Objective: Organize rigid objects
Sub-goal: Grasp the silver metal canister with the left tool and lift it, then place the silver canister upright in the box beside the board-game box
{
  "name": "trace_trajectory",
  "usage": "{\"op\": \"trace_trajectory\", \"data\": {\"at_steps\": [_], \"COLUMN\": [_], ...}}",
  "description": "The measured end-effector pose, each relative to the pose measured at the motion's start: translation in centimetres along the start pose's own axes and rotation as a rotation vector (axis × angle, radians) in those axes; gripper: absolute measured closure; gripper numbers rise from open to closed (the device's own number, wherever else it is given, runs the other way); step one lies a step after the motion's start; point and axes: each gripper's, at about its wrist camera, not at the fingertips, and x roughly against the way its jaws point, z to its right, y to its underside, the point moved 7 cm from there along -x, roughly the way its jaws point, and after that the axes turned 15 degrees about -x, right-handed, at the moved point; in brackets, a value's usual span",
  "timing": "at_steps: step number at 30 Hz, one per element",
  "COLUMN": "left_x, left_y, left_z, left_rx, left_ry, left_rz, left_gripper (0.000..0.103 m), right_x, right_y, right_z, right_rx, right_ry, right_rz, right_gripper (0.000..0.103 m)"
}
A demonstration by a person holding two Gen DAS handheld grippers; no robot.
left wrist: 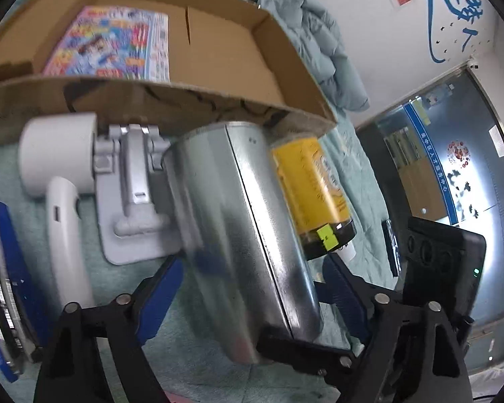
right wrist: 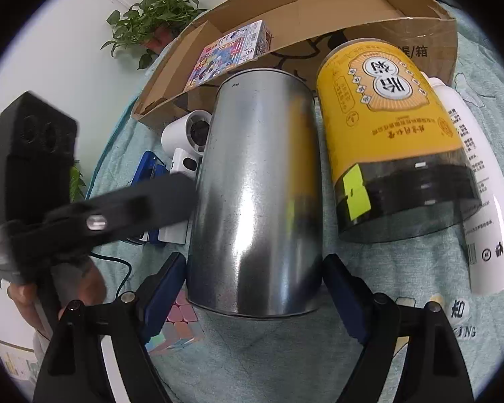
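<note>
On the teal quilted bed cover (right wrist: 403, 268), a silver metal can (right wrist: 255, 194) lies on its side at the middle of both views, its far end toward 12 o'clock near the cardboard box (right wrist: 403, 33). The right claw (right wrist: 252, 285) straddles the can's near end, blue fingers (right wrist: 166, 285) set apart on either flank; whether they press the metal cannot be told. The left claw (left wrist: 248, 288) likewise brackets the can (left wrist: 238, 221), jaws apart. At 2 o'clock of the can lies a yellow canister (right wrist: 389, 127), a white bottle (right wrist: 480, 194) just beside it. A white hairdryer (left wrist: 57, 174) lies at 9 o'clock in the left view.
</note>
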Motion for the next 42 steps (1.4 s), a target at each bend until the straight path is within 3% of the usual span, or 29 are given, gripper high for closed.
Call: {"op": "trace_trajectory", "data": {"at_steps": [12,21,35,42], "left_x": [-2.2,1.8,6.4,7.4], "left_y": [0.7,-0.9,-9.3,-17.4], "left_z": [-1.4,1.2,3.6,2.4], "left_rx": [0.055,-0.043,-0.206,-0.213], "left_ry": [-0.01,-0.068,-0.127,-0.167], "left_rz": [-0.007,0.086,0.216,0.228], "left_gripper": [0.021,0.022,0.022,0.022], "right_x": [-1.4,1.3,6.0,6.5], "right_y": [0.4,0.0,-5.9,-11.9], "right_z": [-0.9,-2.7,-6.9,-8.9], "right_rx": [0.016,0.074,0.219,0.245], "right_ry": [0.024,-0.02,-0.044,-0.063], "right_rz": [0.0,0.069,0.226,0.221], "right_gripper": [0.017,0.017,0.017,0.017]}}
